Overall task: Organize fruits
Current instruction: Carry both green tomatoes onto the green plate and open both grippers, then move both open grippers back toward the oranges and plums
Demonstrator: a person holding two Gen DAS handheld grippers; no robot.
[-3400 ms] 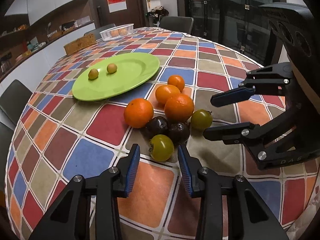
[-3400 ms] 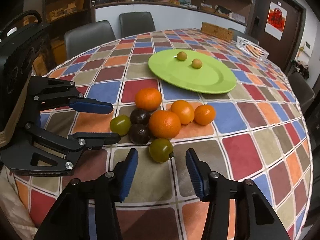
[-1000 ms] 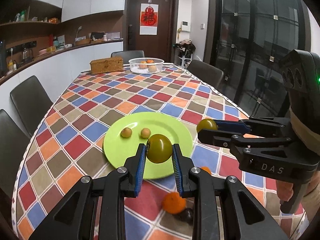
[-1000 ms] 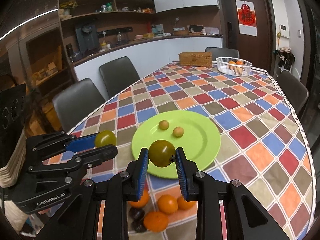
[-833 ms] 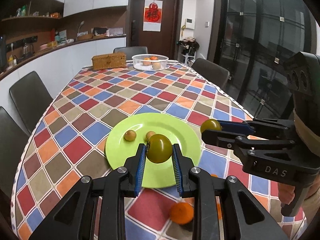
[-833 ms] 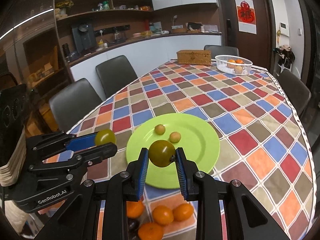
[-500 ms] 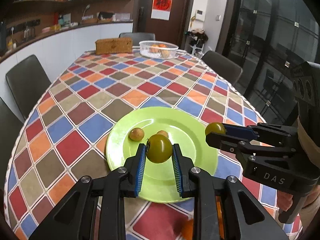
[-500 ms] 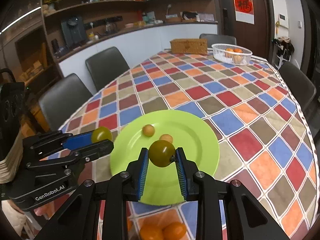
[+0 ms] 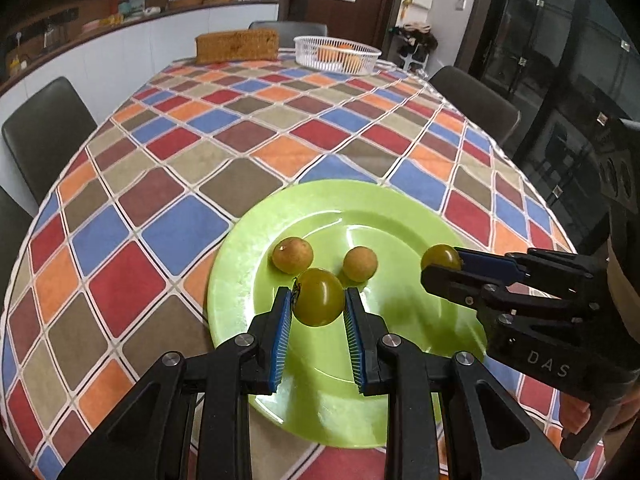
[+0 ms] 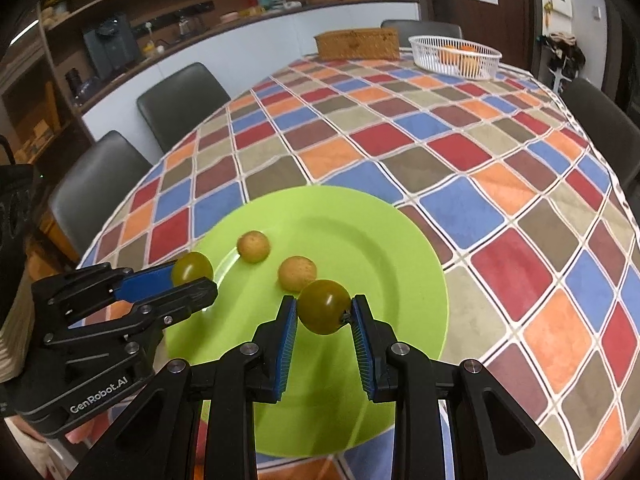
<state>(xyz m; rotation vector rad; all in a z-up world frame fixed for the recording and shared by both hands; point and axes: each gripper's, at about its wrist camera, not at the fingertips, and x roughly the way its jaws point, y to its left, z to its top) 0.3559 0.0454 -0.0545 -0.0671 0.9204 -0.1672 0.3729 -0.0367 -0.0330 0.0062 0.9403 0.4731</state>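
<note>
My left gripper (image 9: 318,306) is shut on a green tomato (image 9: 319,297) and holds it above the near part of the green plate (image 9: 400,216). My right gripper (image 10: 325,312) is shut on a second green tomato (image 10: 324,306) above the same plate (image 10: 380,240). Two small tan fruits (image 9: 292,255) (image 9: 360,263) lie on the plate; they also show in the right wrist view (image 10: 253,246) (image 10: 297,273). The right gripper (image 9: 438,266) shows in the left wrist view, the left gripper (image 10: 196,276) in the right wrist view.
A table with a checkered cloth (image 9: 240,140) holds the plate. A white basket (image 9: 337,53) with oranges and a wicker box (image 9: 237,45) stand at the far end. Dark chairs (image 9: 44,128) (image 10: 180,96) ring the table.
Both grippers, each still holding its tomato, have come forward and lower over the plate. The oranges and dark fruits near the front edge have dropped out of view.
</note>
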